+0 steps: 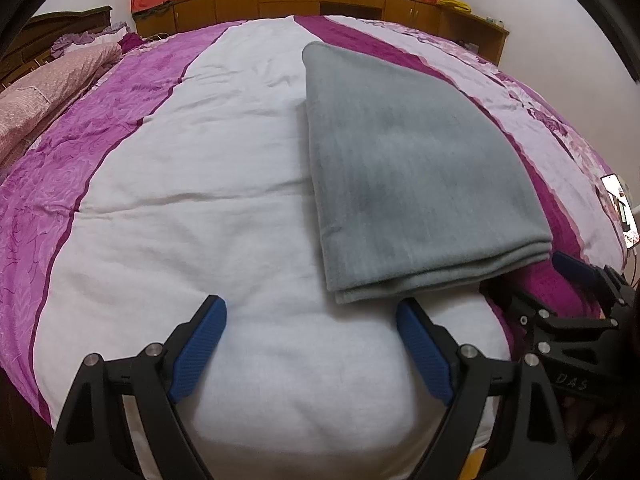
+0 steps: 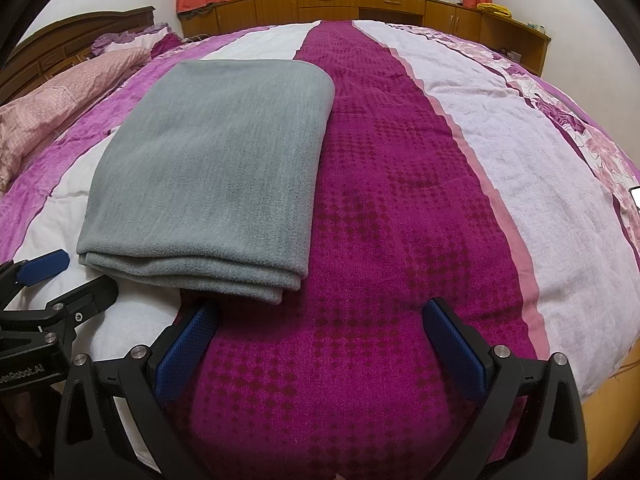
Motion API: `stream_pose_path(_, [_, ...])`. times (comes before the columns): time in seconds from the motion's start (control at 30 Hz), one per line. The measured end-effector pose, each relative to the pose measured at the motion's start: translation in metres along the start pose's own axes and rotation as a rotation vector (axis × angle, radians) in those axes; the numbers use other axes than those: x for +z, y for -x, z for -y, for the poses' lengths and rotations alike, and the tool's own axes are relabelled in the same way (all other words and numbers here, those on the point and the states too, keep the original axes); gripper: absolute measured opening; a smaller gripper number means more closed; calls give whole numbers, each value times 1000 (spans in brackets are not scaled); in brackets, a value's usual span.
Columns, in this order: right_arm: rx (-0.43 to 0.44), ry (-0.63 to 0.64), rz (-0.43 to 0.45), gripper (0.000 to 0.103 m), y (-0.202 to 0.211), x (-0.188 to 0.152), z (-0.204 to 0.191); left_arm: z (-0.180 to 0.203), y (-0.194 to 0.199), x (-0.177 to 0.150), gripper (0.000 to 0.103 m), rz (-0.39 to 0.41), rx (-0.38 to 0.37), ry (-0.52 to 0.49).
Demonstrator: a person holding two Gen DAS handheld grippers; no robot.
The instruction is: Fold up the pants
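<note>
The grey pants [image 1: 408, 168] lie folded into a flat rectangle of several layers on the bed; they also show in the right wrist view [image 2: 216, 176]. My left gripper [image 1: 312, 312] is open and empty, just short of the fold's near edge and to its left, over the white stripe. My right gripper [image 2: 320, 316] is open and empty, just short of the fold's near right corner, over the dark magenta stripe. The right gripper shows at the right edge of the left wrist view [image 1: 576, 276], and the left gripper at the left edge of the right wrist view [image 2: 44, 264].
The bed cover [image 2: 400, 208] has white, pink and magenta stripes. Pink pillows [image 2: 52, 100] lie at the far left by a wooden headboard [image 2: 80, 28]. Wooden cabinets [image 2: 340, 4] and curtains stand behind the bed. A phone [image 1: 618, 204] lies at the right edge.
</note>
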State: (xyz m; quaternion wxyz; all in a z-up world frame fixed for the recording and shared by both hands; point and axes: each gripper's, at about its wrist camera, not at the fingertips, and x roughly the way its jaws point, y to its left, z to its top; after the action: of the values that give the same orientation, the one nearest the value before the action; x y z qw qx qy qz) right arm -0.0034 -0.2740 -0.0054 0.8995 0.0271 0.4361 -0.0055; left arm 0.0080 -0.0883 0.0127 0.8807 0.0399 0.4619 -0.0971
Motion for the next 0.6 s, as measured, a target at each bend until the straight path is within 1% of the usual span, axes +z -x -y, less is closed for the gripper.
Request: stream_pose_path(0.6, [0, 0, 0, 100, 0, 0, 0, 1, 0, 0, 90, -1, 5, -1])
